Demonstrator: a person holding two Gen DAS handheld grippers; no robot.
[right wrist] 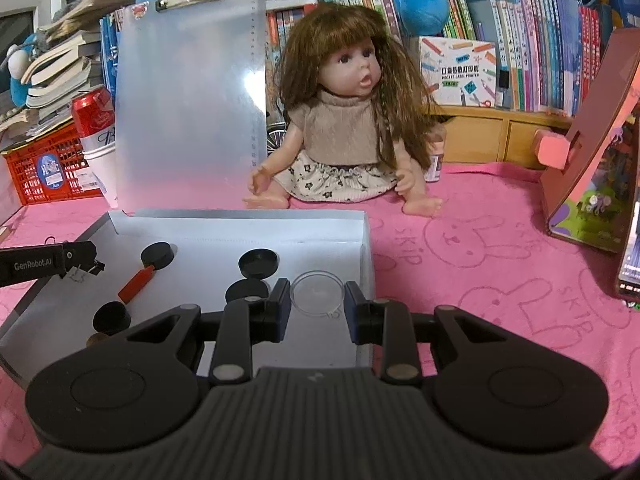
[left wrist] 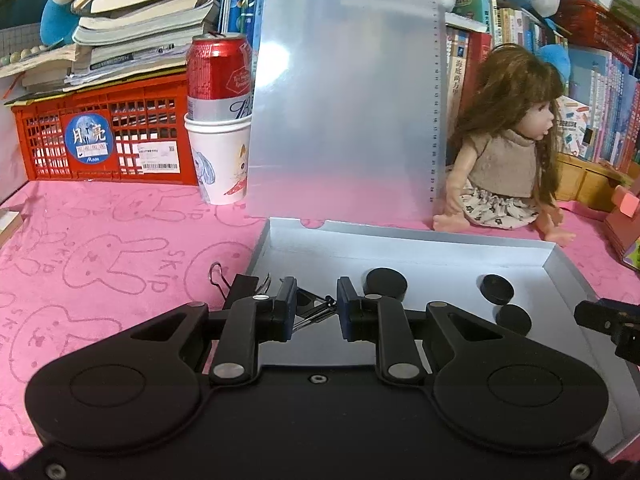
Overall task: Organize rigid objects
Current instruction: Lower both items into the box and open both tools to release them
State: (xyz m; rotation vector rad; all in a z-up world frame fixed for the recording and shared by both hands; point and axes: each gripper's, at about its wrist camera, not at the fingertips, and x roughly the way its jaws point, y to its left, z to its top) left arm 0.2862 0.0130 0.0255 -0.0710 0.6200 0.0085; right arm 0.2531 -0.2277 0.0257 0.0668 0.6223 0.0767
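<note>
Two matte black hand-held tongs

Left tongs (left wrist: 317,306) and right tongs (right wrist: 317,308) share blue finger pads, silver pivot pins, round side housings; one side reads "GenRobot.AI".

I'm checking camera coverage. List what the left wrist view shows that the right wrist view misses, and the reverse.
Left wrist only: black binder clip with wire handles at the box's left edge, by the left gripper.

Right wrist only: clear round plastic lid between the open right gripper fingers; red-handled black stamp.

Both: shallow white cardboard box, black round caps, long-haired doll, translucent clipboard, red drink can.
</note>
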